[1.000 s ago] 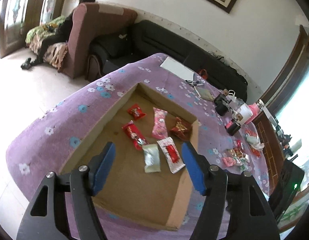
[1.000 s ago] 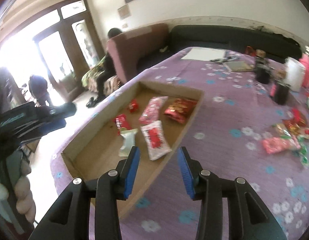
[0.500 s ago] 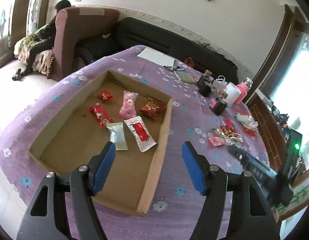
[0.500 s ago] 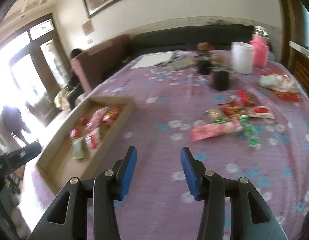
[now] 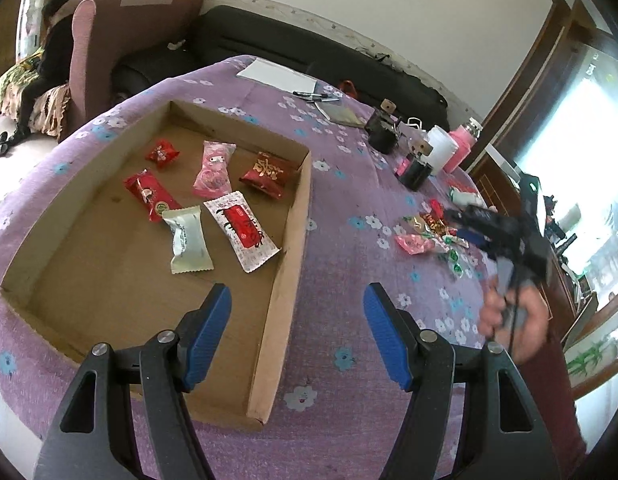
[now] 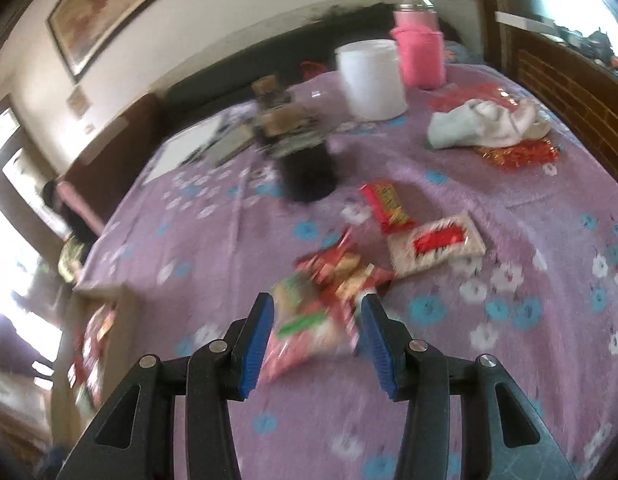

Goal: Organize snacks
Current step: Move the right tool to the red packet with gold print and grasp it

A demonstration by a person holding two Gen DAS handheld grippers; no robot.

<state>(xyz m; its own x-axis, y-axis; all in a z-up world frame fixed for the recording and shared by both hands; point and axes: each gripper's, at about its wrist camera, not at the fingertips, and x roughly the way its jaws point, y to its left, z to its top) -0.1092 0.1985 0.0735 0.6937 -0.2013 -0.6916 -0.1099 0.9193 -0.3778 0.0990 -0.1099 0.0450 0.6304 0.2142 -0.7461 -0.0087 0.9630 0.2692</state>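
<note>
Inside cardboard tray six snacks, left claw wide, right claw opening, empty.

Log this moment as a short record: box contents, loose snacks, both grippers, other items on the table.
box: cardboard box on the purple cloth, six wrapped snacks inside
in box: white-red packet, white packet, pink packet
loose snacks: pile outside the box, red bar beyond it
left gripper: jaws open, empty, over the box edge
right gripper: jaws open, just been opening, over the pile
other: white tub, pink flask, cloth bundle
</note>
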